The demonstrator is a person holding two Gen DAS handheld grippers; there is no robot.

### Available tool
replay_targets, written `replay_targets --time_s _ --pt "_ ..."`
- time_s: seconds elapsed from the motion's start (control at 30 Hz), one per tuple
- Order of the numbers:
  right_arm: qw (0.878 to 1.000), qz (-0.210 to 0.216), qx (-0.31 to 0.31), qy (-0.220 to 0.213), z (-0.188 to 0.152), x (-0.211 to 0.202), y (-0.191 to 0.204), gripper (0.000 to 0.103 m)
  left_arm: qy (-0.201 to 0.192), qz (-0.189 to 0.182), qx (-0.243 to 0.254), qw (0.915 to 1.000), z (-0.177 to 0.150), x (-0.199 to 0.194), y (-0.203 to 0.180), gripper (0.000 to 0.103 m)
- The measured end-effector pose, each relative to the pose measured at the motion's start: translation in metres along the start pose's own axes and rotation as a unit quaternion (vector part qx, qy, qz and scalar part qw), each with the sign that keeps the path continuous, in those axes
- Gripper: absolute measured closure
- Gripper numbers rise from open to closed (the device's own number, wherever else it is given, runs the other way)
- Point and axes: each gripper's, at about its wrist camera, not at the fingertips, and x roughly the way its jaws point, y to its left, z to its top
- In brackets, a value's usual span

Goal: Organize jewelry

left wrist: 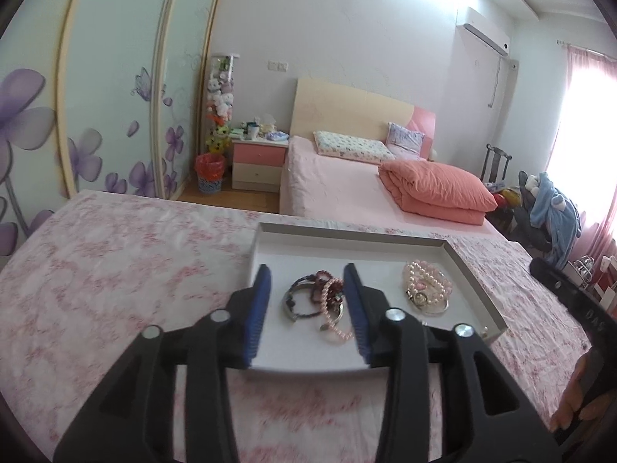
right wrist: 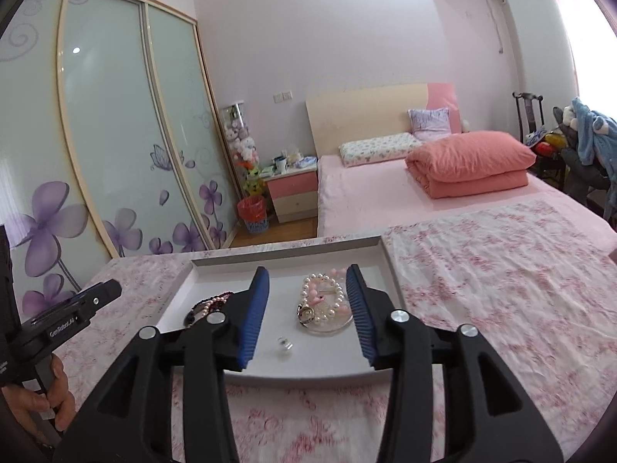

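A shallow white tray (left wrist: 478, 281) lies on the pink floral cloth; it also shows in the right wrist view (right wrist: 389, 270). In it lies a dark pile of bracelets and red beads (left wrist: 314, 295), seen partly hidden in the right wrist view (right wrist: 210, 305). A second pile of pearl and pink bracelets with a watch (left wrist: 426, 287) lies to its right, also in the right wrist view (right wrist: 324, 303). A small clear piece (right wrist: 283, 344) lies near the tray's front. My left gripper (left wrist: 308, 270) is open above the dark pile. My right gripper (right wrist: 307, 272) is open above the pearl pile.
The cloth-covered table (left wrist: 115, 270) stretches left and toward me. Beyond it stand a pink bed (left wrist: 347, 189), a nightstand (left wrist: 258, 162), a red bin (left wrist: 210, 173) and flowered wardrobe doors (right wrist: 115, 135). The other hand-held gripper shows at each view's edge (right wrist: 69, 312).
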Motion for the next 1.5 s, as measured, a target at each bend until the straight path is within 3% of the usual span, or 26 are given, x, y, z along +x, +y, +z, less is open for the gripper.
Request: replay_targets --time_s 0.33,0.53,1.0,1.5 --pt "0.998 -0.006 -0.049 -0.030 -0.019 -0.054 0.028 0.016 -0.039 0.022 0.005 0.9990 -0.027 -0.064 0.006 0.025" --pt "0.998 -0.005 -0.058 -0.038 -0.030 -0.071 0.036 0.002 -0.068 0.024 0.028 0.9970 -0.040 -0.094 -0.004 0.005" --pt "0.998 -0.025 -0.048 -0.040 -0.051 -0.089 0.029 0.002 -0.096 0.047 0.047 0.9931 -0.066 -0.123 -0.010 0.004" --pt "0.995 -0.019 -0.073 -0.066 -0.074 -0.101 0.037 0.002 -0.097 0.037 0.052 0.9932 -0.083 -0.130 -0.014 0.004"
